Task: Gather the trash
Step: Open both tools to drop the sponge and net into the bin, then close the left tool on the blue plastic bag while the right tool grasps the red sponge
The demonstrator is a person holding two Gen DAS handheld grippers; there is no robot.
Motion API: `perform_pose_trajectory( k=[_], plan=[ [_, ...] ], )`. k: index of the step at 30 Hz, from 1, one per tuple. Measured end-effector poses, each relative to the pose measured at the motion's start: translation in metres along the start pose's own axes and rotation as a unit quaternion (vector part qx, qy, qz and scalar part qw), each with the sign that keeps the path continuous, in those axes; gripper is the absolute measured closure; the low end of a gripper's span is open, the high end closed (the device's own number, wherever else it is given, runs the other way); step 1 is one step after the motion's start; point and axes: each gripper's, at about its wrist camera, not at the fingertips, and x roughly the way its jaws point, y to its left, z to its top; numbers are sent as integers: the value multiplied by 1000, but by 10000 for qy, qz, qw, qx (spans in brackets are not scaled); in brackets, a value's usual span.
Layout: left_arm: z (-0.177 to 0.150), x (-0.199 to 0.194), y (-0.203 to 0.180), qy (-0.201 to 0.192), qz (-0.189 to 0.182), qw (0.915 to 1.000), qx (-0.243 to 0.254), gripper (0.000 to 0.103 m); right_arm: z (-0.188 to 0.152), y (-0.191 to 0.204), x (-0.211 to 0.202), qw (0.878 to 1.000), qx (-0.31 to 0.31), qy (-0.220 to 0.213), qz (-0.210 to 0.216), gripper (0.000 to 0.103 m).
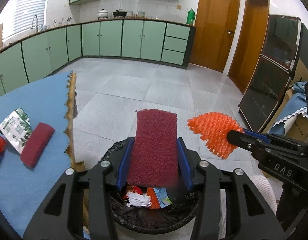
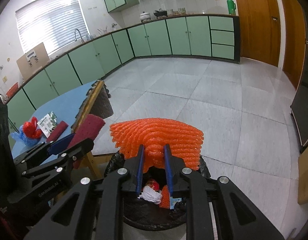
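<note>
My left gripper (image 1: 155, 140) is shut on a dark red scouring pad (image 1: 154, 144) and holds it over a black-lined trash bin (image 1: 154, 220) that has crumpled paper and wrappers inside. My right gripper (image 2: 154, 147) is shut on an orange foam net (image 2: 159, 136) above the same bin (image 2: 154, 218). In the left wrist view the right gripper (image 1: 231, 138) holds the net (image 1: 213, 134) to the right of the pad. In the right wrist view the left gripper (image 2: 74, 138) shows at left with the pad (image 2: 88, 128).
A blue-covered table (image 1: 34, 160) at left carries another dark red pad (image 1: 37, 144), a printed packet (image 1: 16, 130) and red and blue plastic bags (image 2: 31, 133). Green cabinets line the far wall. A dark glass cabinet (image 1: 273, 70) stands at right.
</note>
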Motion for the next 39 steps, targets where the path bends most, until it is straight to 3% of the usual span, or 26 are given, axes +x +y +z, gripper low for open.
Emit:
perform_pose_trajectory(
  k=[4,7,10,12,13,16,22,31,39],
  plan=[
    [1,9,4,80,-5,10000,5,59,-2,-6,13,9997,133,160,121,79],
    [1,12,7,108,0,9999,-49,58,-5,-9,22,9995,141,258,126,70],
    [2,13,9,117,5,9999,-81,50,-7,-11,26,9993,172,301,116,62],
    [2,12,9,110,19,9999,-113,48,-8,-12,28,9992,174,340,107,53],
    [3,10,11,99,24,9999,-140,46,-8,-13,28,9992,180,344,80,41],
    [6,4,15,30,64,9998,-196,43,-7,-13,25,9993,192,302,51,34],
    [15,-19,28,-204,231,9991,-299,29,1,-8,10,9992,340,106,-154,6],
    [21,-70,66,-549,756,9939,-591,22,18,27,-13,9993,208,-308,-57,6],
    [6,-116,115,-742,1415,9832,-887,22,25,84,-4,9988,-133,-406,231,6]
  ],
)
